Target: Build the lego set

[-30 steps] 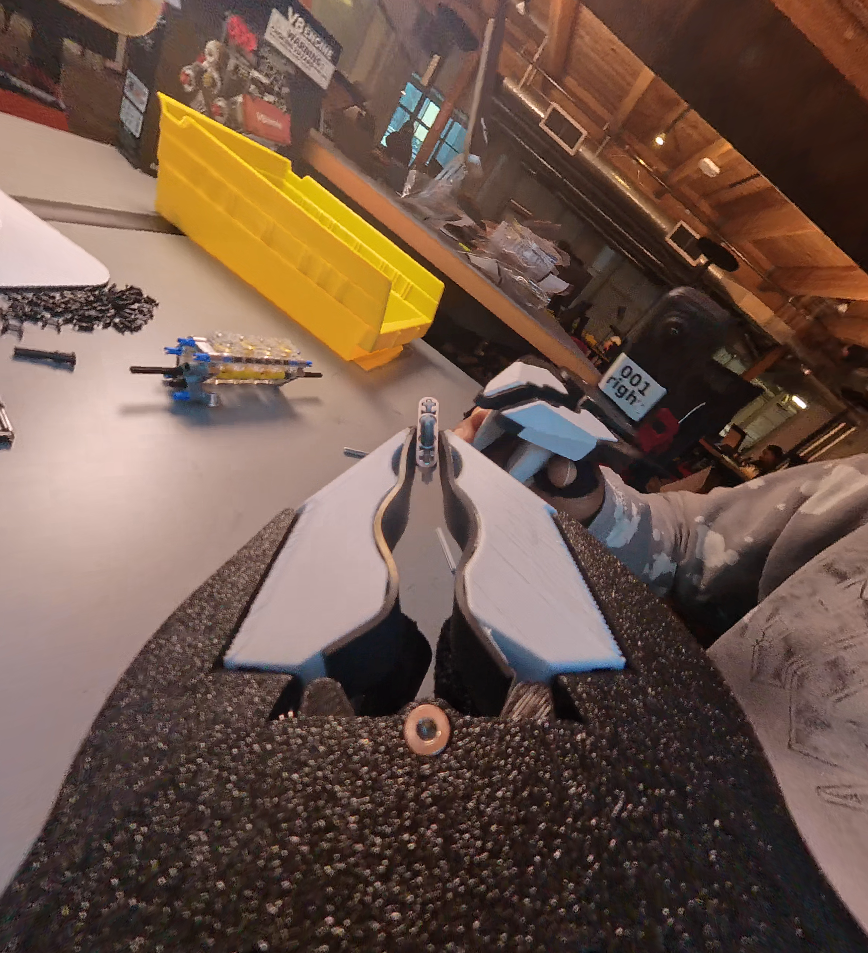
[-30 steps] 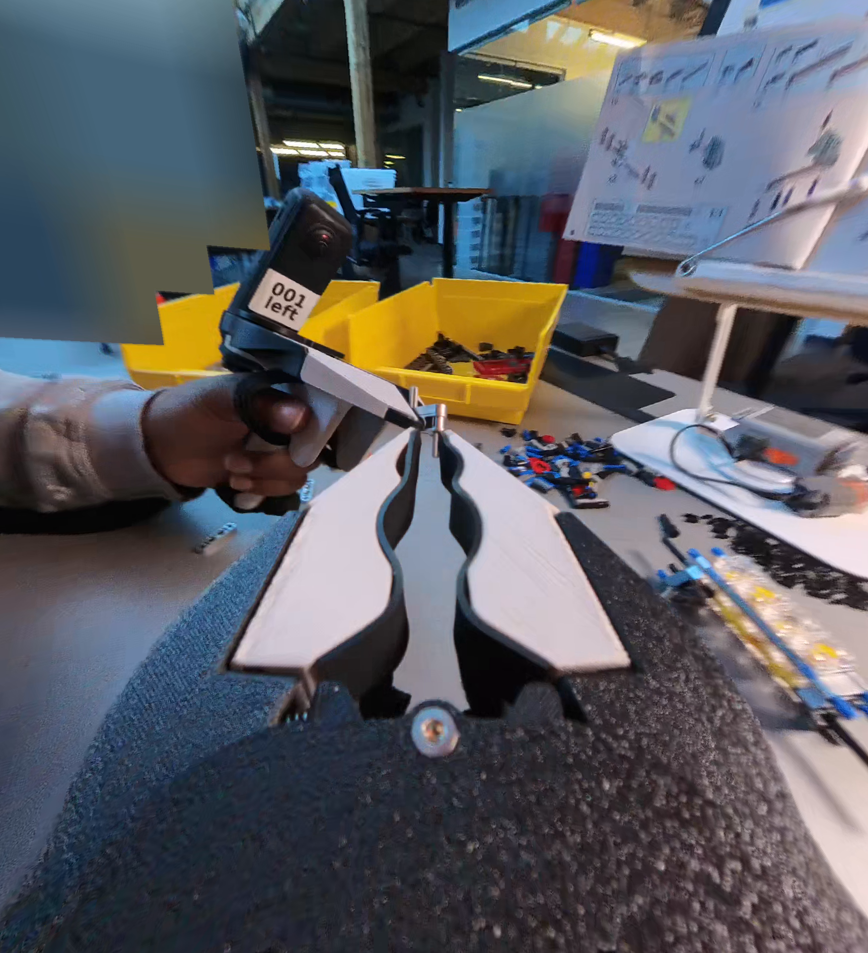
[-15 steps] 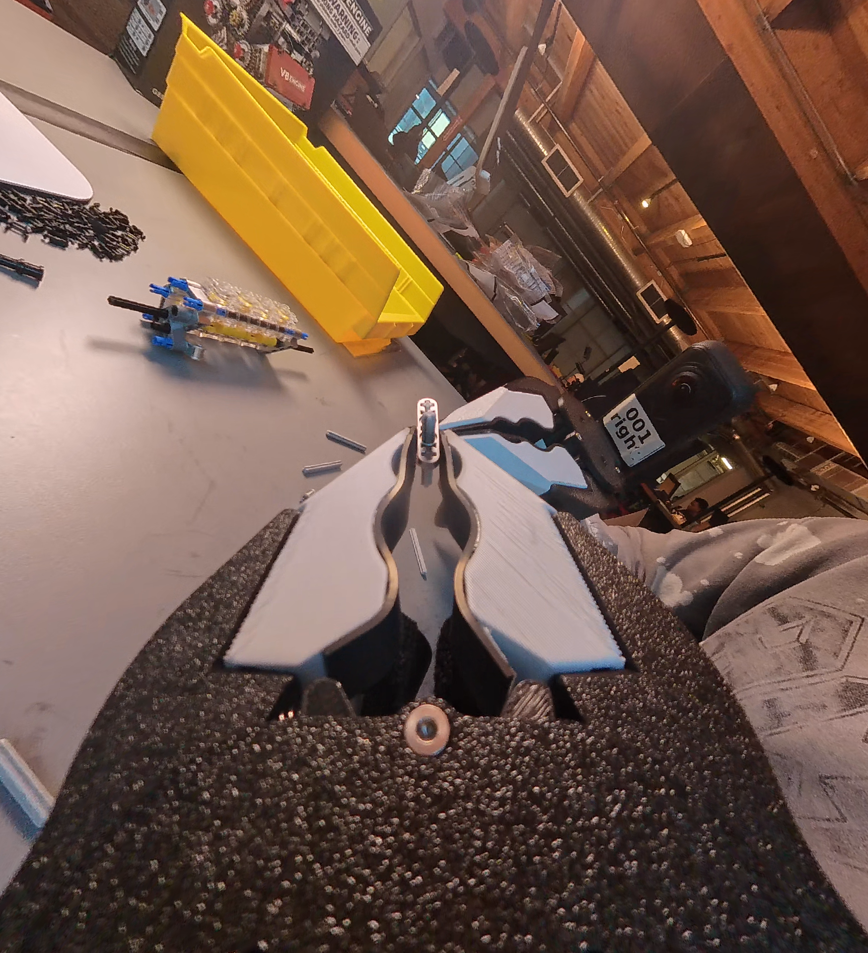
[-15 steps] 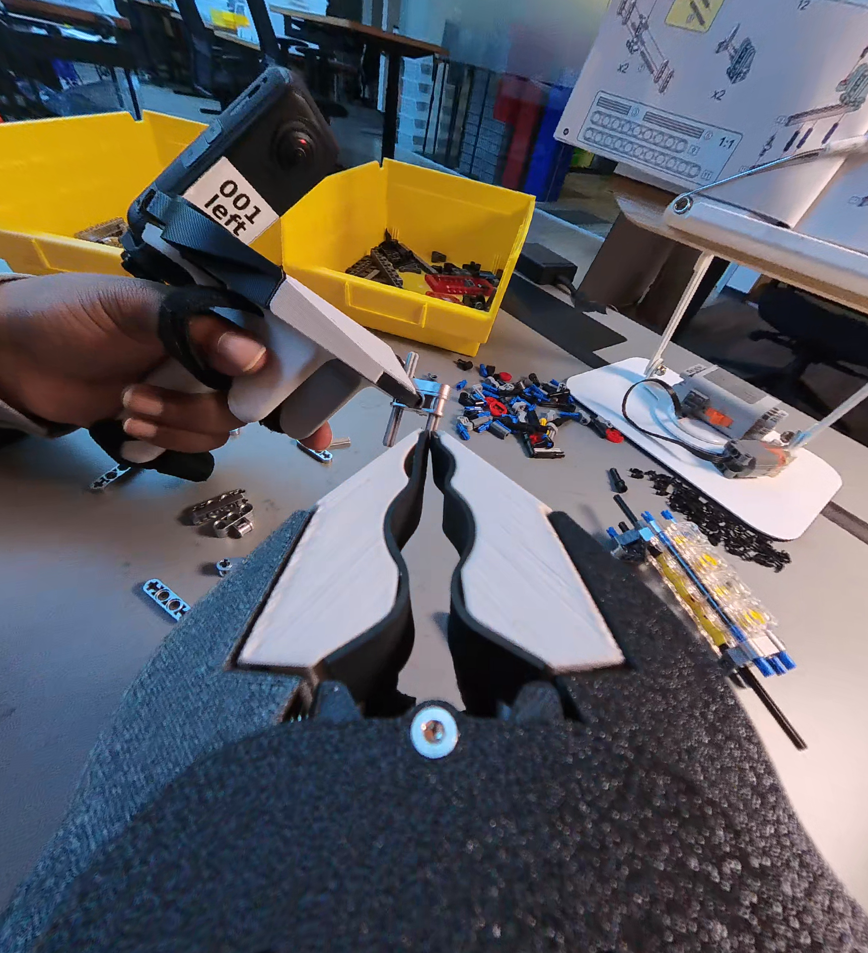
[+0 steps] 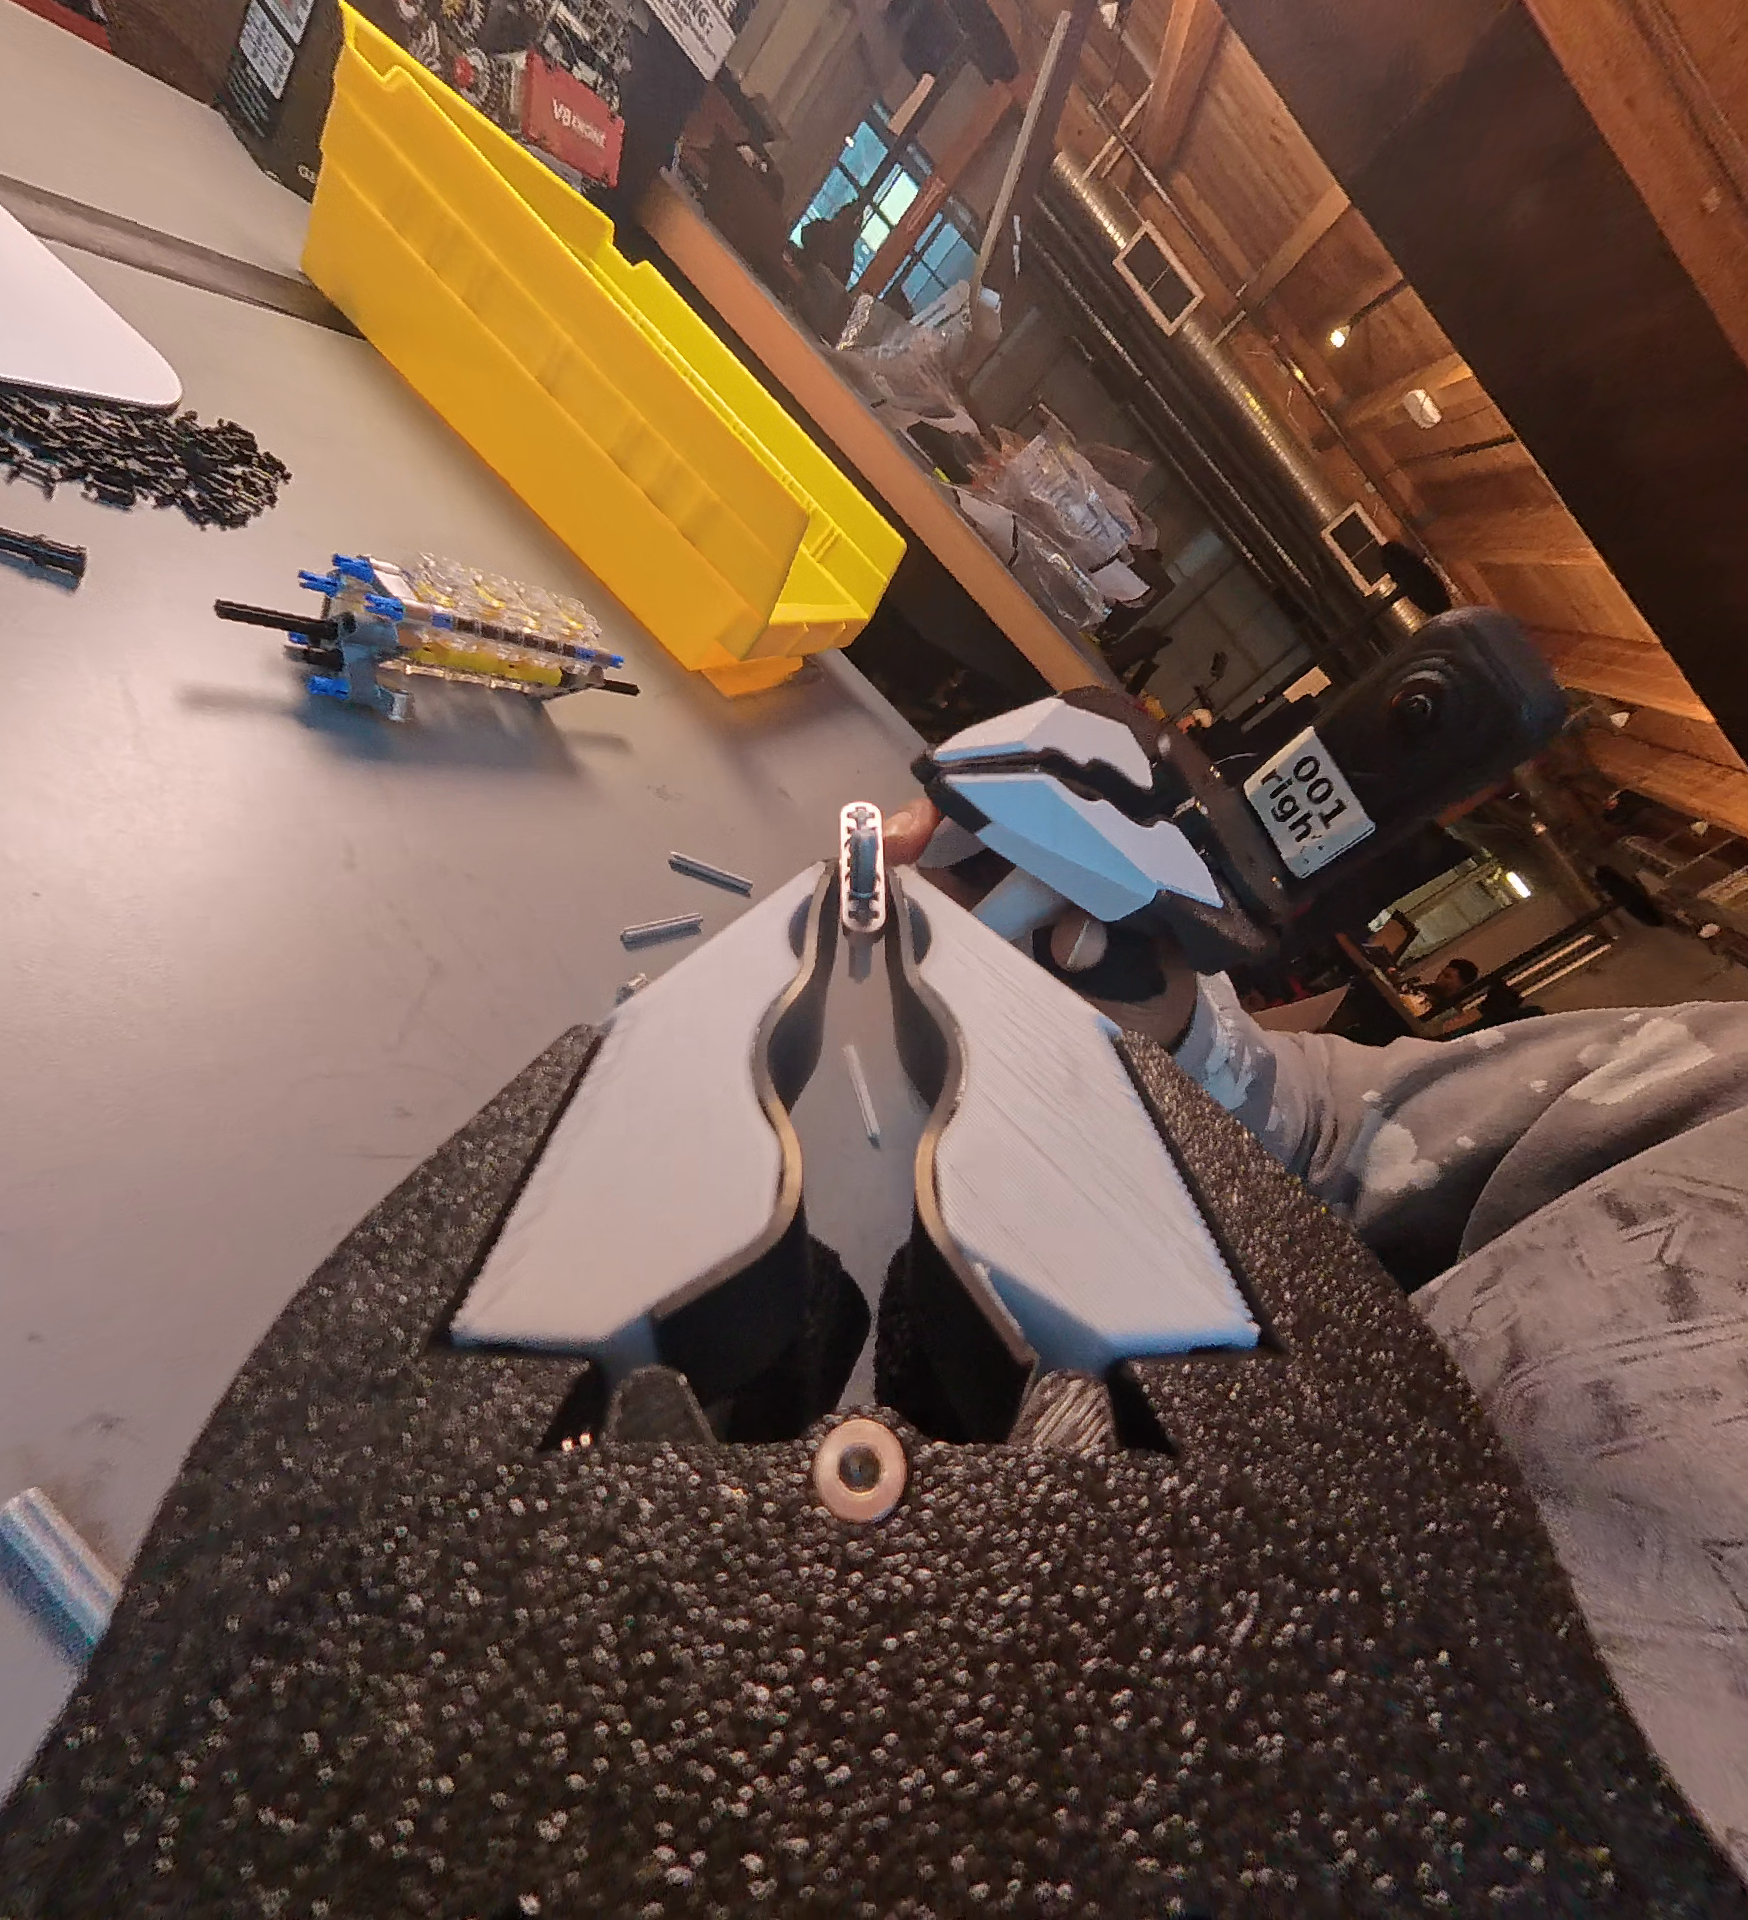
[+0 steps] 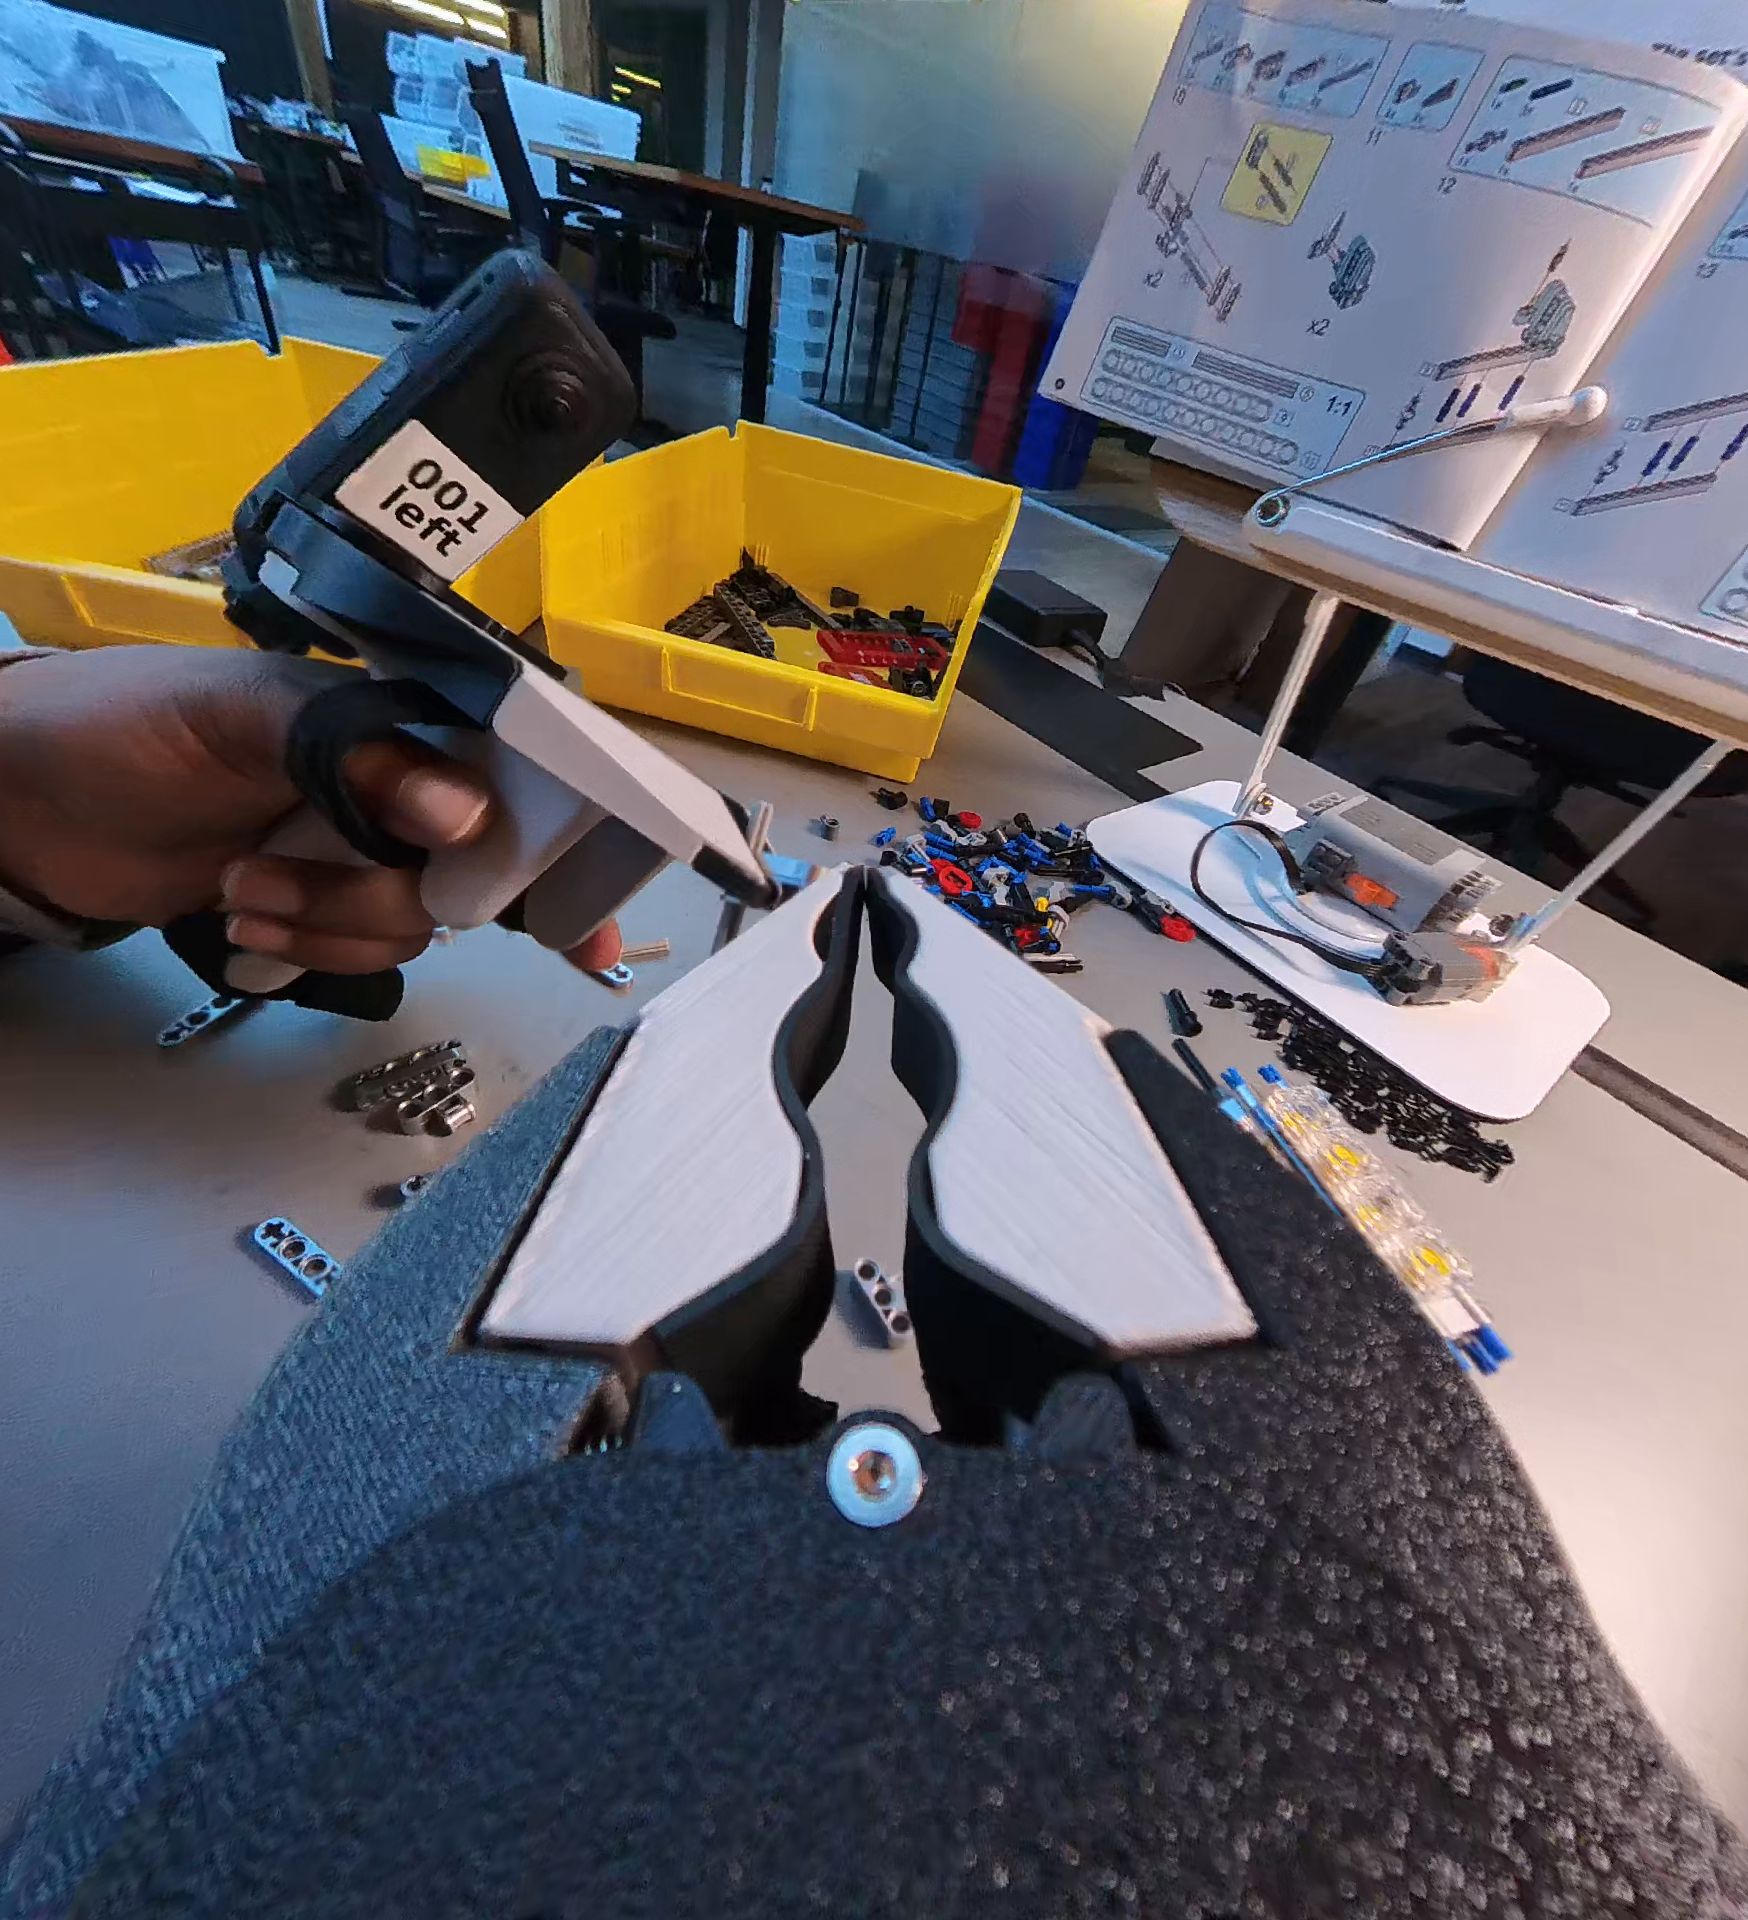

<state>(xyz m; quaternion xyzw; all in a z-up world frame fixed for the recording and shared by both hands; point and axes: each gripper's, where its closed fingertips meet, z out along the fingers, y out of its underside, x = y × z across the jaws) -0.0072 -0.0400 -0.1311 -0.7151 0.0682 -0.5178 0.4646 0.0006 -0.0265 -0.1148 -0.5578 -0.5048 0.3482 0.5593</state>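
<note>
My left gripper point(image 5: 859, 914) is shut on a small light-grey beam point(image 5: 859, 857) that stands upright between its tips, with a grey axle through it. In the right wrist view the left gripper point(image 6: 756, 888) is held by a hand, and the grey axle point(image 6: 761, 826) sticks up and down from the held piece. My right gripper point(image 6: 865, 881) is shut with nothing visible between its tips, just right of the left gripper's tips. It also shows in the left wrist view point(image 5: 937, 774), just behind and right of the beam.
Yellow bins point(image 6: 776, 727) point(image 5: 558, 343) stand at the back. A clear, yellow and blue assembly point(image 5: 454, 639) point(image 6: 1369, 1195), a black pin pile point(image 6: 1369, 1091), small coloured parts point(image 6: 1005, 873), loose grey beams point(image 6: 413, 1086) and axles point(image 5: 709, 873) lie on the grey table. A white stand base point(image 6: 1472, 1039) carries a grey motor. My left and right fingertips are right by each other.
My right gripper held a grey axle at the left gripper's piece; now its tips are empty and drawn slightly back. The axle stays in the piece. Both grippers have tilted down toward the table.
</note>
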